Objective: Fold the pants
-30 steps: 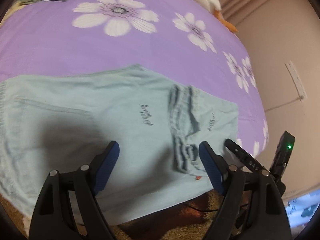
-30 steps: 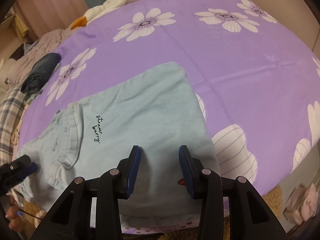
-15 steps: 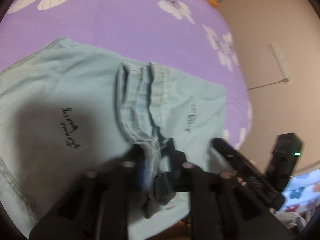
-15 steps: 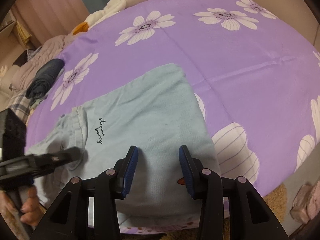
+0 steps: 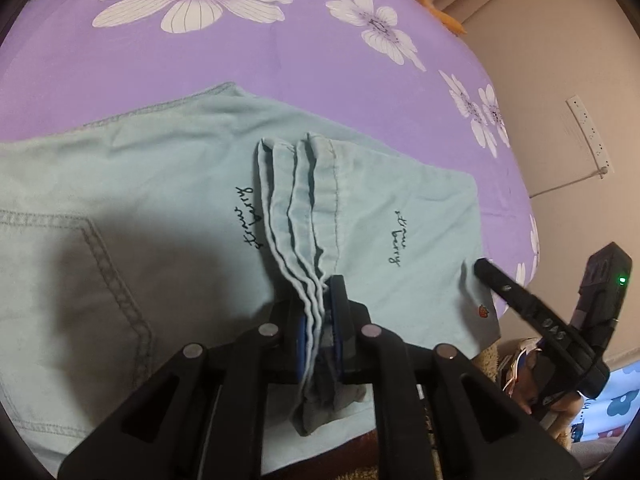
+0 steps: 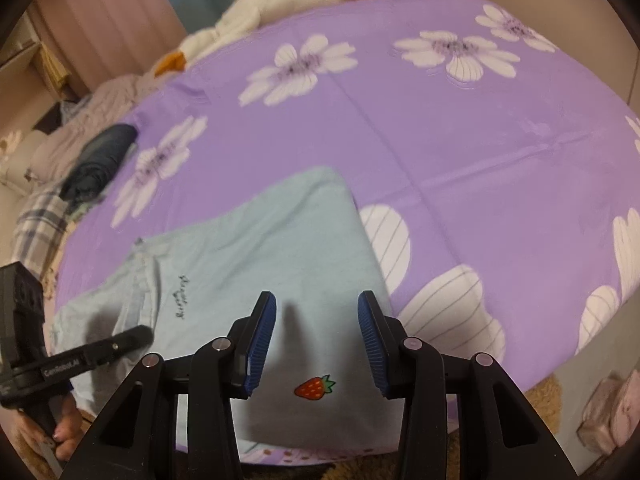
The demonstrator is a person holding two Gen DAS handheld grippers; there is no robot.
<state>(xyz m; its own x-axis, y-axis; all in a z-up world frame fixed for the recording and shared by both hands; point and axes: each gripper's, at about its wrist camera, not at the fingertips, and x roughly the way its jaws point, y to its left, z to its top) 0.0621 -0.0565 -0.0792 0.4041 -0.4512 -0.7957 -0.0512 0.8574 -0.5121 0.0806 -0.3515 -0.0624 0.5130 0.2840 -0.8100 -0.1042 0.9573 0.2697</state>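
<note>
Pale blue pants point(image 5: 160, 208) lie flat on a purple flowered bedsheet point(image 5: 200, 72), with the leg ends folded back over the legs. My left gripper point(image 5: 318, 320) is shut on the stacked hem edges point(image 5: 304, 216) at the near side. My right gripper point(image 6: 316, 320) is open above the pants point(image 6: 272, 248), just past a small strawberry patch point(image 6: 314, 387). The right gripper also shows at the right edge of the left wrist view point(image 5: 532, 312), and the left gripper at the left edge of the right wrist view point(image 6: 80, 356).
A white plush goose point(image 6: 272, 4) lies at the bed's far side. Rolled dark clothing point(image 6: 100, 160) and a plaid blanket point(image 6: 40, 216) sit at the far left. A wall with a power strip point(image 5: 588, 136) borders the bed. The bed edge is close below both grippers.
My left gripper moved in from open above the pants and closed on the stacked hem edges. My right gripper stayed open and shifted slightly forward over the cloth.
</note>
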